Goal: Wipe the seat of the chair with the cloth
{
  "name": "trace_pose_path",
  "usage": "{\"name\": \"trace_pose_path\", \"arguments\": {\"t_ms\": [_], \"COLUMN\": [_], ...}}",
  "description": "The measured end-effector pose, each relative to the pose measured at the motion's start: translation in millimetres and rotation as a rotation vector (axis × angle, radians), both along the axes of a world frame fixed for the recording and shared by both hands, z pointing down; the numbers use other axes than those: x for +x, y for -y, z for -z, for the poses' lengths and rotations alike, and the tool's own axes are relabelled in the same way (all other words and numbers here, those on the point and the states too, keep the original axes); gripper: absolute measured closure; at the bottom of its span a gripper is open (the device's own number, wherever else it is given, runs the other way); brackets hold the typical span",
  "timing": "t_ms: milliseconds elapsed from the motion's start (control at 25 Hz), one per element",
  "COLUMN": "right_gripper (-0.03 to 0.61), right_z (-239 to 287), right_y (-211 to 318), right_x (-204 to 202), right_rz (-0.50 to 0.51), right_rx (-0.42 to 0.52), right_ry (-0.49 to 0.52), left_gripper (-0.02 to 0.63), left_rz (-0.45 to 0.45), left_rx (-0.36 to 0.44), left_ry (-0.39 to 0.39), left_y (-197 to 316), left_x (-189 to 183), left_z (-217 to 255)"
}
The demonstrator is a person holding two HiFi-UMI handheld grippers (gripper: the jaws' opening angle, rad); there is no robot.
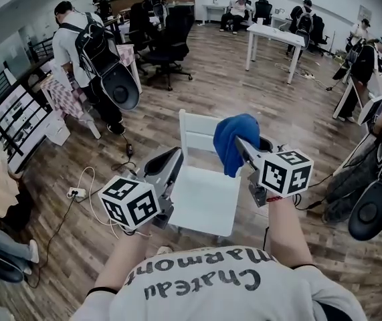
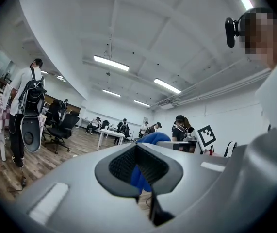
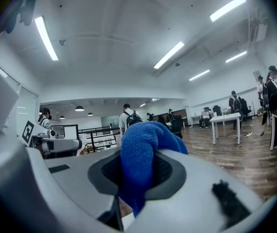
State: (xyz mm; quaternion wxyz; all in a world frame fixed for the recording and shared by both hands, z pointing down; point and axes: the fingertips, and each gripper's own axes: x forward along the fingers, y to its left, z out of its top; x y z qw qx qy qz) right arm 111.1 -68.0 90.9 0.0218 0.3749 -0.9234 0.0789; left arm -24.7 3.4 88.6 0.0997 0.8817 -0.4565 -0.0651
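Observation:
A small white chair (image 1: 204, 196) stands on the wood floor in front of me, seat bare, backrest on the far side. My right gripper (image 1: 241, 144) is shut on a blue cloth (image 1: 232, 141) and holds it up in the air above the seat's right side. The cloth (image 3: 140, 164) bunches between the jaws in the right gripper view. My left gripper (image 1: 171, 160) hovers over the seat's left edge, shut with nothing in it. In the left gripper view the blue cloth (image 2: 139, 176) shows beyond the closed jaws.
A power strip (image 1: 77, 193) with white cables lies on the floor to the left. A person with a backpack (image 1: 89, 52) stands at the back left by black office chairs (image 1: 167, 42). A white table (image 1: 275, 42) stands at the back, and a black bag (image 1: 374, 209) lies to the right.

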Motion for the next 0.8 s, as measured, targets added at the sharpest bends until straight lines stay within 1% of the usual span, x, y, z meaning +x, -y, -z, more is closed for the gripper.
{"name": "trace_pose_path", "arguments": {"t_ms": [160,600,800], "right_gripper": [0.495,0.495,0.495], "right_z": [-14,-21,-25], "right_y": [-2,5,12], "right_x": [5,7,9], "right_rz": [0.006,-0.029,-0.047], "right_rx": [0.001,-0.007,-0.003], "right_ry": [-0.005,-0.014,-0.039], "left_gripper": [0.607,0.607,0.607], "left_rz": [0.010,0.044,0.035], "left_rx": [-0.011,-0.024,-0.043], "left_ry": [0.011,0.030,0.051], "left_y": [-3,-7,-5], "left_x": [7,-9,-8], "left_z": [-13,-19,-26]}}
